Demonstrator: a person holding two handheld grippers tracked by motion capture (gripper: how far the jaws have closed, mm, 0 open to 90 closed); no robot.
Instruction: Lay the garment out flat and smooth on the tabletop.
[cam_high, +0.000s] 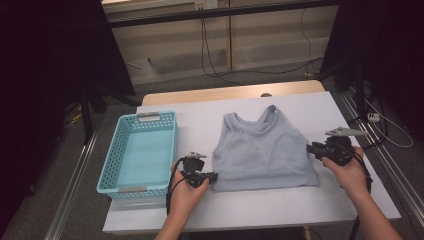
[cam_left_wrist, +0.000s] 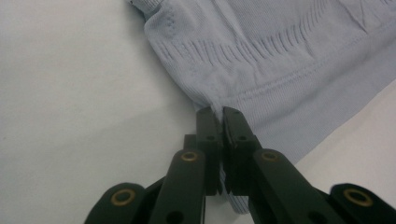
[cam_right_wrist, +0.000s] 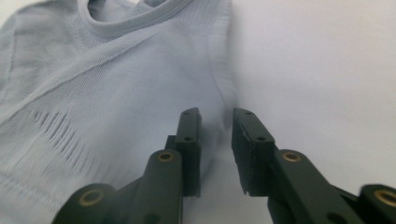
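One thin, light, floppy top (cam_high: 262, 152) lies flat mid-desk (cam_high: 310, 205) – we judge it best taken at hem corners and side seams: our left gripper (cam_left_wrist: 218, 122) has its fingers pinched shut on a corner, our right gripper (cam_right_wrist: 217, 119) stands slightly open, empty, at the side edge.

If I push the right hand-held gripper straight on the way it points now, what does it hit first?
Most likely the side edge of the light blue top. The right hand-held gripper has its jaws apart, nothing between them, aimed along that edge where cloth meets the white table. Depth is unclear; it may only graze it.
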